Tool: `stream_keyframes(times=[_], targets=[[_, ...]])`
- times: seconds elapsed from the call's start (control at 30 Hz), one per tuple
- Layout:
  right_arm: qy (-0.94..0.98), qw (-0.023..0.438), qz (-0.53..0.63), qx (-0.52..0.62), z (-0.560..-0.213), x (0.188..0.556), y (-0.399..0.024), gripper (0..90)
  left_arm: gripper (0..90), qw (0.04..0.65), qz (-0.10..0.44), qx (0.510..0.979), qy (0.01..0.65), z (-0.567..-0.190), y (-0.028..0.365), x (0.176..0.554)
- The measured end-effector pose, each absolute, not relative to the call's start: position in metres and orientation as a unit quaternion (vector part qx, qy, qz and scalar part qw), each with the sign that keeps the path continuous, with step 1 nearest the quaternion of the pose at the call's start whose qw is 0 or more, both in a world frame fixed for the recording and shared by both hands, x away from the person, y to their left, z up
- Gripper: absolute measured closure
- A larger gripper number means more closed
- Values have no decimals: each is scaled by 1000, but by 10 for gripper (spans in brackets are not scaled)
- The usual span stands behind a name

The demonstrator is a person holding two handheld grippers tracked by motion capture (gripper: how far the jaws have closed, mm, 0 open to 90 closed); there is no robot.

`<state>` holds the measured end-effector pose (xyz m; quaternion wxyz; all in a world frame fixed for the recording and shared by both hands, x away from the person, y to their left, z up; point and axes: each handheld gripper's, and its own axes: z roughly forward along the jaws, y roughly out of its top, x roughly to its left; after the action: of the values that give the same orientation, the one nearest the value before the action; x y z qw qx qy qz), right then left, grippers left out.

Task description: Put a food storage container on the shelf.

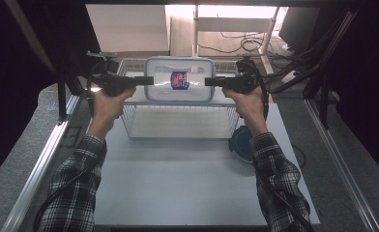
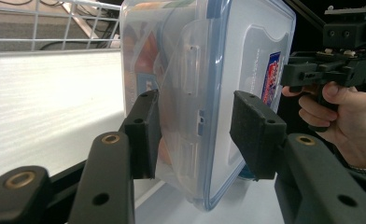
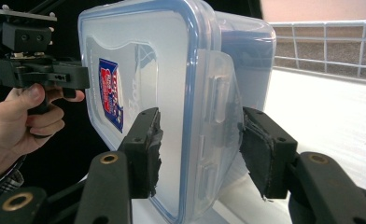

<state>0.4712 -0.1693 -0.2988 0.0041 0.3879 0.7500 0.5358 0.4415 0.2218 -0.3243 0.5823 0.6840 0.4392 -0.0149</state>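
Observation:
A clear plastic food container (image 1: 197,72) with a blue-rimmed lid and a red and blue label hangs in the air over a white wire basket (image 1: 129,121). My left gripper (image 1: 149,80) is shut on its left end and my right gripper (image 1: 209,82) on its right end. In the left gripper view the left gripper (image 2: 195,135) clamps the container (image 2: 218,70) across lid and base, by a side clip. Something orange shows inside it. In the right gripper view the right gripper (image 3: 200,144) grips the container (image 3: 153,60) the same way at the other clip.
The basket stands at the far middle of a white board (image 1: 178,183). A dark blue round thing (image 1: 240,142) lies by the basket's right front corner. Metal rails run along both sides of the table, and cables lie beyond the far edge.

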Motion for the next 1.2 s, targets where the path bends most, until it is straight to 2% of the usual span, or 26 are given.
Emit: stream_keyframes(times=[0.7, 0.77, 1.1, 1.2], targets=[[747, 18, 528, 403, -299, 482, -164, 464, 497, 575, 13, 682, 451, -326, 217, 448], [751, 29, 522, 403, -299, 482, -162, 453, 441, 570, 24, 686, 452, -326, 213, 448], [752, 43, 520, 403, -299, 485, -160, 430, 403, 563, 34, 687, 458, -327, 207, 453], [755, 56, 514, 404, -300, 484, -159, 439, 363, 559, 39, 688, 461, -328, 203, 454]])
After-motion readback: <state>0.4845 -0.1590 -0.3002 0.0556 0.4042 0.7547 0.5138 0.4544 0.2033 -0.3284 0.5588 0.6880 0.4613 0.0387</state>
